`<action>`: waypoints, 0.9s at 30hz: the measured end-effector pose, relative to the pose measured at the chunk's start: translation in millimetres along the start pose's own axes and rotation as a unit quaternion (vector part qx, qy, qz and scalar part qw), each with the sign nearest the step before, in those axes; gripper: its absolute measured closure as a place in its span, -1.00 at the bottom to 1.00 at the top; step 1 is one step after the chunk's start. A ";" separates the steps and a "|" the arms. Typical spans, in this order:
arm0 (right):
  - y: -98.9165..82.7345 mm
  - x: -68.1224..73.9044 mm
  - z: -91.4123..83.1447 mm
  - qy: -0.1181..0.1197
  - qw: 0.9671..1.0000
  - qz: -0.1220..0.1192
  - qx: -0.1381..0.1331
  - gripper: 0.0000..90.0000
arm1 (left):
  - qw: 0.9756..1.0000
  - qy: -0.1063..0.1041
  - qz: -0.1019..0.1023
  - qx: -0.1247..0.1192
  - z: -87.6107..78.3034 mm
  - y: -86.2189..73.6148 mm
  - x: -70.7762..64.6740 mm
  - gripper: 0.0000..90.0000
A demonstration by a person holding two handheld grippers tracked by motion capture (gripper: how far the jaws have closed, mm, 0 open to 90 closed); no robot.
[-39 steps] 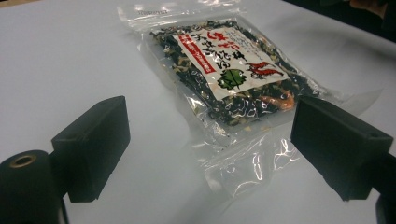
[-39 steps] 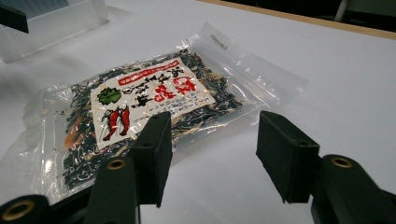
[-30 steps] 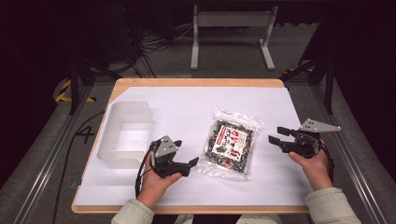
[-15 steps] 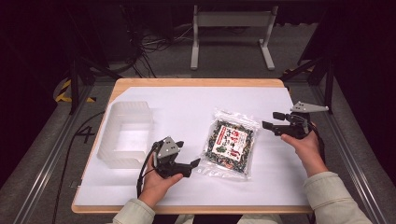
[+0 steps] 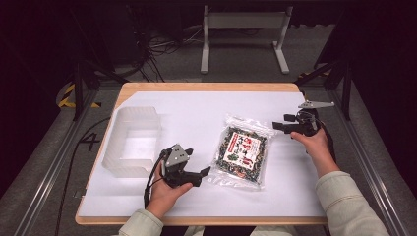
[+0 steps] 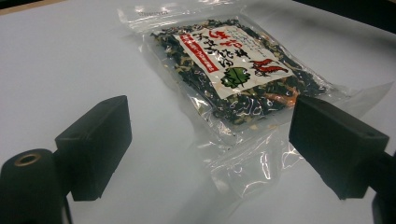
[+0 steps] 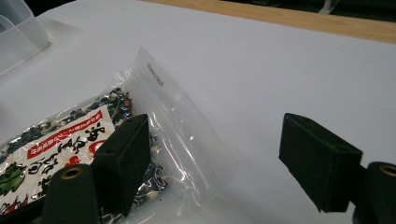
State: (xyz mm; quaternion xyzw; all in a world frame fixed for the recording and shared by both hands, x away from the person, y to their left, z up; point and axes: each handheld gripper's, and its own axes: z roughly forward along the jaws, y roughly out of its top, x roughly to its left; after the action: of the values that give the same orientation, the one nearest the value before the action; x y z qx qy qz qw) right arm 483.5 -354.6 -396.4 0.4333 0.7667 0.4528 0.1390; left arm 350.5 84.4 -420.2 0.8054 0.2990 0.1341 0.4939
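Jaws of the right gripper [image 5: 281,126] had just been opening — wide now, empty, at the snack packet's [image 5: 240,151] far right corner. Left gripper [image 5: 205,171] stood open too, gripping nothing, just beside the packet's near edge; the packet lay flat mid-counter [image 5: 196,113].

A lab: dark room, floor cables [image 5: 162,46], papered test table [image 5: 196,110]

The clear snack bag [image 6: 233,79] is carrying a white label [image 6: 233,58] with a red band of white East Asian characters, larger black and red characters, a green leaf and a red shrimp drawing. A "4" [image 5: 90,141] is showing on the floor left of the bench.
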 end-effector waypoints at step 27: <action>-21.0 -5.8 41.1 0.072 0.996 0.023 0.052 -0.04 | 1.000 0.003 0.011 0.009 2.8 -1.8 -2.4 -0.67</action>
State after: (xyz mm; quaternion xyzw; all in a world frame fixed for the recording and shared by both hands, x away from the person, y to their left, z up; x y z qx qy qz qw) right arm 500.5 -340.1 -437.2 0.4237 0.7869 0.4457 0.0500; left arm 349.4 81.5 -423.0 0.8128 0.2929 0.1390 0.4839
